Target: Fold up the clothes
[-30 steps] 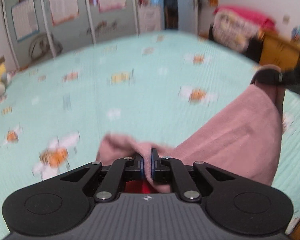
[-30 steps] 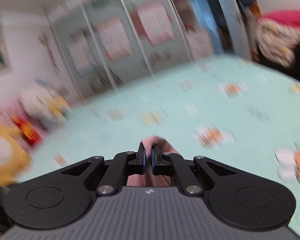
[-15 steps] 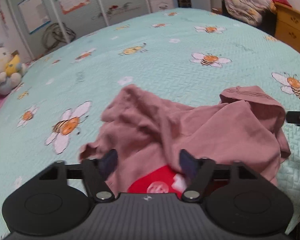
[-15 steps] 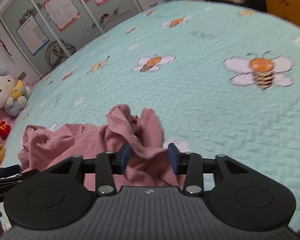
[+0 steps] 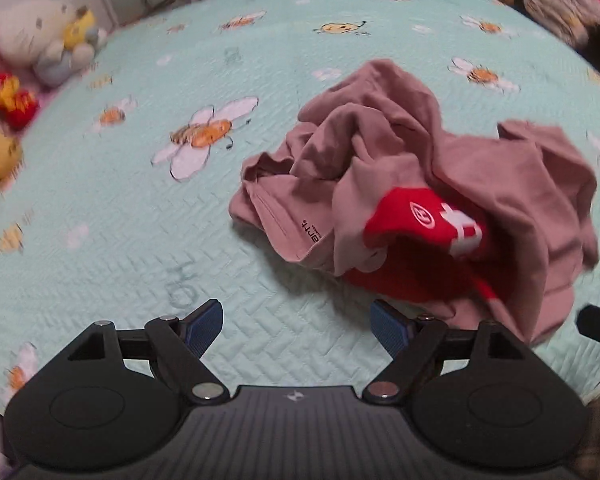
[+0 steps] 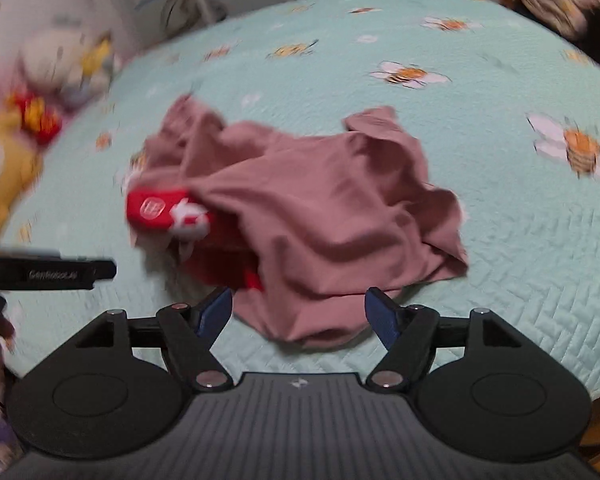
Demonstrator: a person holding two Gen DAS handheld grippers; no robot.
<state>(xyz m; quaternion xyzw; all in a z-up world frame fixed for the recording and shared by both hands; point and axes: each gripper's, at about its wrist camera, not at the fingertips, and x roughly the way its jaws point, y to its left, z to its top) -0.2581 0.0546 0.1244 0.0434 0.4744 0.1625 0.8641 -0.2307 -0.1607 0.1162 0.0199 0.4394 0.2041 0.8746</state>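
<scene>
in the left wrist view, a crumpled dusty-pink shirt (image 5: 428,168) is lying in a heap on a mint-green quilted bedspread (image 5: 140,220) printed with bees and daisies, its red printed patch (image 5: 424,220) with white lettering showing through the folds and a small dark logo sitting near one hem. the left gripper (image 5: 298,326) is hovering just short of the heap with its jaws spread wide and nothing between the blue pads (image 5: 204,324), the right pad sitting close to the shirt's lower edge but not touching it. plush toys (image 5: 48,40) are crowding the far left edge of the bed, and a bundle of bedding (image 5: 564,4) is blurring into the upper right corner. in the right wrist view, the same shirt (image 6: 320,216) is sprawling across the bedspread (image 6: 520,240) directly ahead, red patch (image 6: 164,210) turned to the left. the right gripper (image 6: 298,314) is also standing released, jaws wide apart and empty, with the shirt's near hem lying between and just beyond its fingertips. the dark tip of the left gripper (image 6: 60,272) is poking in from the left edge, beside the heap. motion blur is softening the toys (image 6: 60,64) at the left.
</scene>
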